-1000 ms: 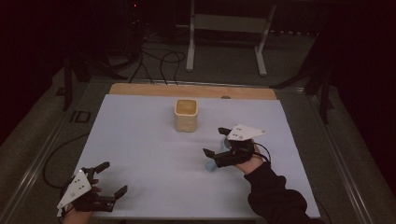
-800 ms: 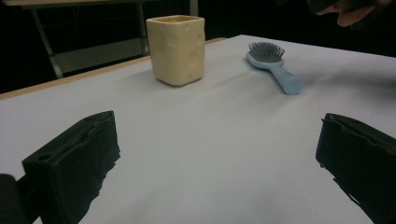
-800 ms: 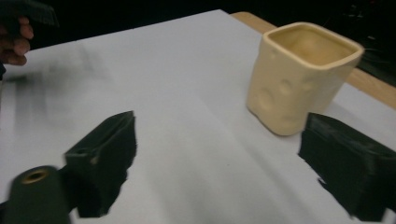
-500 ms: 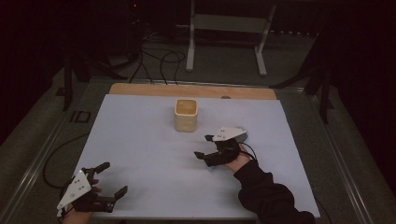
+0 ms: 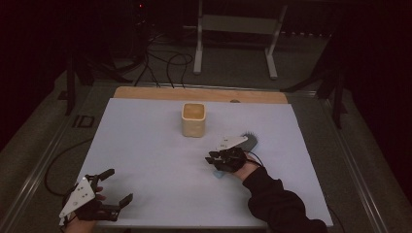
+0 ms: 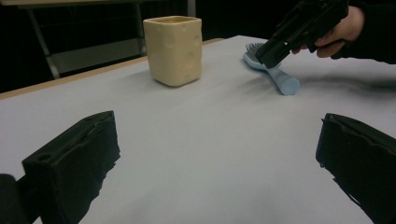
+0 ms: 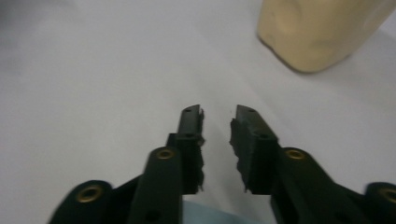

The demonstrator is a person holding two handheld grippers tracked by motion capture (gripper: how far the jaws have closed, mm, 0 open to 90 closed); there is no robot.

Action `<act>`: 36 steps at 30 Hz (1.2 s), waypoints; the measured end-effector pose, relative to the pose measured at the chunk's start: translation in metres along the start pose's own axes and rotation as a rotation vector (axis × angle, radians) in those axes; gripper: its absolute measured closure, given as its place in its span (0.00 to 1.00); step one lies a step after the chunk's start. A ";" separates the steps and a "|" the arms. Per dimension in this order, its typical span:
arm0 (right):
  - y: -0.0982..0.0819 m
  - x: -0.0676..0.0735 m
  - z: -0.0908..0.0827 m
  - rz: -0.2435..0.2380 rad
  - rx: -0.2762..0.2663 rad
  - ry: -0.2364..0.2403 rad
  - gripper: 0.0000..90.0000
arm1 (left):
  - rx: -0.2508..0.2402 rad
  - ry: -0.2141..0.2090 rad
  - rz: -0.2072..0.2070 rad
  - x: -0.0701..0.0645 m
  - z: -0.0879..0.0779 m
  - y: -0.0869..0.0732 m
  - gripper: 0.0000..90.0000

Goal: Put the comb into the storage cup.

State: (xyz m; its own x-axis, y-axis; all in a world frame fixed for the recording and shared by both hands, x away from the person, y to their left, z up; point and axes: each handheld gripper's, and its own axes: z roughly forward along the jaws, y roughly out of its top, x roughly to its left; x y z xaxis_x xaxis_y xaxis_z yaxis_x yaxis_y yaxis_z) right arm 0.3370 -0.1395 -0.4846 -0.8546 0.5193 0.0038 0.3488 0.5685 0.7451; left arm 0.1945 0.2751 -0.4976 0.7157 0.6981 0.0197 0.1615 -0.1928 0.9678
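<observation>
A pale blue hairbrush (image 5: 251, 141) lies on the white table right of a cream square cup (image 5: 194, 120). My right gripper (image 5: 212, 158) is low over the brush's handle. Its jaws have just been closing; they stand nearly together, and the blue handle (image 7: 205, 213) shows between them at their rear. In the left gripper view the right gripper (image 6: 270, 52) bears on the hairbrush (image 6: 275, 77) just behind its bristled head, and the cup (image 6: 173, 44) stands left of it. My left gripper (image 5: 119, 185) rests at the table's near left corner, its jaws wide apart and empty (image 6: 217, 123).
The white table top (image 5: 145, 145) has a wooden strip (image 5: 145, 92) along its far edge. Beyond it, cables (image 5: 165, 60) and a metal stand (image 5: 233, 29) sit on the dark floor. The cup (image 7: 322, 32) is just ahead of the right jaws.
The right hand has come down and toward the left onto the brush, and its jaws have gone from wide apart to nearly together. The left gripper has stayed put.
</observation>
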 end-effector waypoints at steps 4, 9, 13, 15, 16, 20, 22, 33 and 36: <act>-0.001 0.000 0.003 -0.006 0.027 0.008 0.95 | 0.001 0.001 -0.001 0.001 0.000 0.000 0.00; -0.003 0.001 0.007 -0.008 0.061 0.007 1.00 | 0.002 -0.001 -0.004 0.000 0.000 -0.001 0.00; -0.005 0.001 0.010 0.001 0.083 0.009 1.00 | 0.007 -0.002 -0.010 0.001 0.001 -0.001 0.00; -0.006 0.002 0.010 0.002 0.094 0.011 1.00 | 0.005 -0.004 -0.009 0.001 0.001 -0.001 0.00; -0.007 0.002 0.010 -0.004 0.104 0.015 1.00 | 0.004 -0.004 -0.011 0.001 0.001 -0.001 0.00; -0.008 0.004 0.011 -0.023 0.146 0.011 1.00 | 0.008 -0.003 -0.011 0.001 0.001 -0.001 0.00; -0.009 0.006 0.011 -0.034 0.165 0.015 1.00 | 0.009 -0.001 -0.009 0.001 0.001 -0.002 0.00; -0.018 0.009 0.005 -0.027 0.192 0.022 1.00 | 0.008 -0.002 -0.011 0.002 0.001 -0.001 0.00; -0.023 0.009 0.000 -0.023 0.194 0.016 1.00 | 0.012 -0.001 -0.012 0.001 0.001 -0.002 0.00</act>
State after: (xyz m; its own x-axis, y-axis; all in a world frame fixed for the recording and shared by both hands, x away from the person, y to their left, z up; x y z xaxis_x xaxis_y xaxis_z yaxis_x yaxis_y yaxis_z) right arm 0.3208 -0.1478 -0.5018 -0.8686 0.4955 -0.0004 0.3951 0.6931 0.6029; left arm 0.1955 0.2760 -0.4995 0.7144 0.6997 0.0075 0.1784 -0.1926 0.9649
